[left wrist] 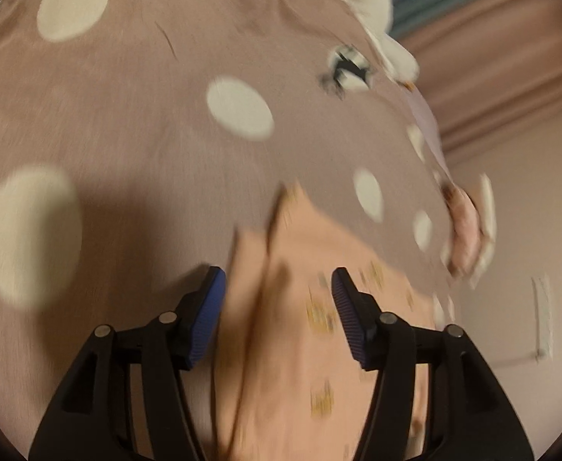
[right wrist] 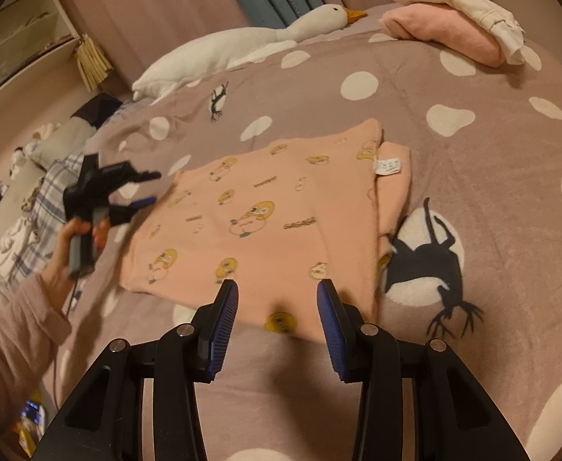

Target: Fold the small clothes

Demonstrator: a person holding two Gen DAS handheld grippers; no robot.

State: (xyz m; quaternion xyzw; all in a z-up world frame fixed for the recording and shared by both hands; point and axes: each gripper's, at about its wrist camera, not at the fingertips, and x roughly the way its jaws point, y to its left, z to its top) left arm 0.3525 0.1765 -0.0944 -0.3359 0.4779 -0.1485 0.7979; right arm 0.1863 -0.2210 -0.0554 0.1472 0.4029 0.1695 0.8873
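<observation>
A peach garment printed with yellow cartoon ducks lies folded flat on the bed, its white label at the far right corner. My right gripper hovers open over the garment's near edge, with nothing pinched between its blue pads. My left gripper, held by a hand in a pink sleeve, stands open just off the garment's left edge. The left wrist view is blurred. There the left gripper is open, and the peach garment lies beneath and between the fingers without being pressed.
The mauve bed cover has white dots and black deer prints. A white goose plush lies along the far side. Folded pink and cream clothes are stacked at the far right. Plaid cloth hangs off the left edge.
</observation>
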